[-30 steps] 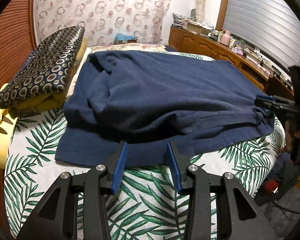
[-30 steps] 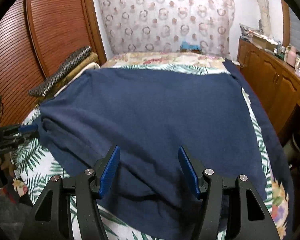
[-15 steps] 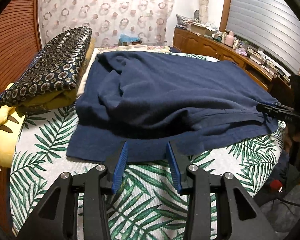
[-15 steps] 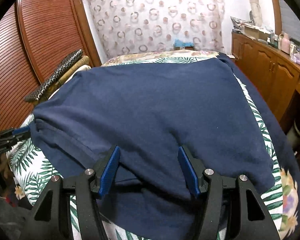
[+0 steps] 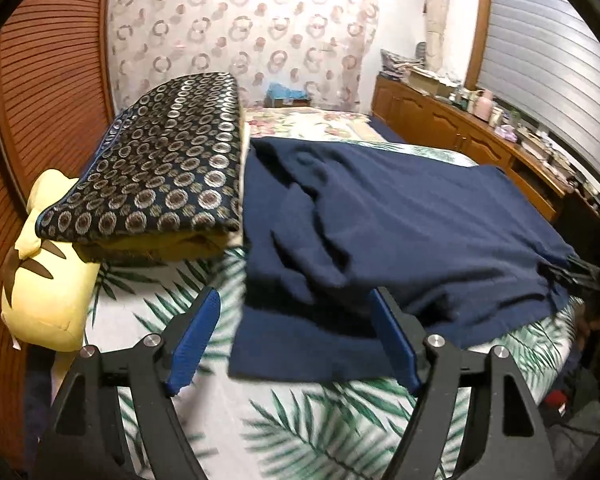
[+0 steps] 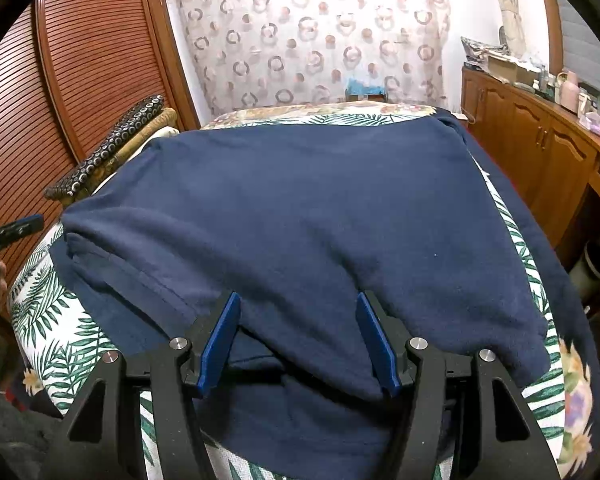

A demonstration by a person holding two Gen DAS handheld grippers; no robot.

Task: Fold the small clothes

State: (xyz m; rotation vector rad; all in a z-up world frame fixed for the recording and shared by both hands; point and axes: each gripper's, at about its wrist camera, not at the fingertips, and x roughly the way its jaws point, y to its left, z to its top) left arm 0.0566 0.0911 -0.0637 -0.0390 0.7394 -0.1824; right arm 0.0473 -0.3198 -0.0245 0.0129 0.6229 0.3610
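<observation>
A bed with a white cover printed in green palm leaves fills the lower half of both views. Spread over most of it lies a dark blue garment, rumpled in folds toward the left of the left wrist view and smoother in the right wrist view, where it takes up the whole centre and hangs over the near edge of the bed. At the left of the left wrist view a folded dark cushion with a ring pattern rests on a mustard layer, touching the garment's left edge, and below it sits a pale yellow plush toy. A wooden cabinet runs along the upper right, its top crowded with small items. The left gripper is at the bottom centre, its jaws opening, wide apart over the garment's near left corner, with no cloth pinched. The right gripper sits low in its own view, jaws apart with blue cloth lying between and under them; whether the pads press it cannot be told.
</observation>
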